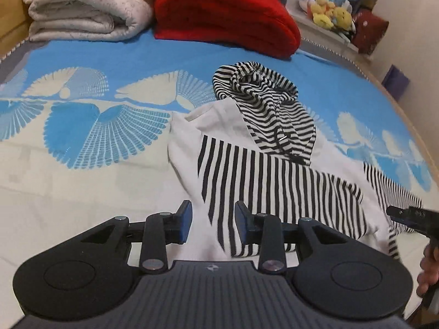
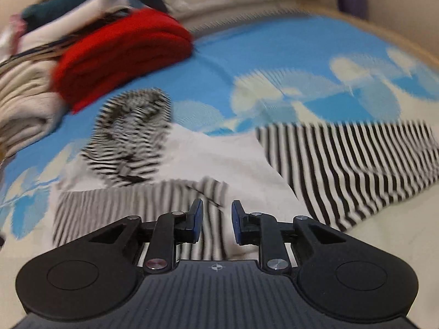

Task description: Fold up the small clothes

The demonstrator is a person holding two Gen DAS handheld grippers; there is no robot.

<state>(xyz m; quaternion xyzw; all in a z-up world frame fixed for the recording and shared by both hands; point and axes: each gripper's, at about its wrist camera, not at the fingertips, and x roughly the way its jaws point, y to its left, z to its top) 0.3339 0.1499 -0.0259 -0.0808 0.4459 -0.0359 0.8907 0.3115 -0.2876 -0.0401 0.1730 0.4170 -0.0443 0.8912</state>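
A small white hoodie with black stripes (image 1: 274, 181) lies on the bed, its striped hood (image 1: 255, 90) toward the far side and one sleeve folded across the body. My left gripper (image 1: 214, 222) is open and empty just above the hoodie's near left edge. The other gripper shows at the right edge of the left wrist view (image 1: 408, 216). In the blurred right wrist view the hoodie (image 2: 225, 164) spreads ahead, its other striped sleeve (image 2: 356, 164) stretched out to the right. My right gripper (image 2: 216, 222) is open and empty above the folded sleeve.
The bed has a blue and cream patterned cover (image 1: 96, 126). A folded red blanket (image 1: 225, 13) and a rolled white quilt (image 1: 85, 8) lie at the far side. Plush toys (image 1: 332, 13) sit on a ledge at the far right. The bed's right edge (image 1: 406, 115) runs near the wall.
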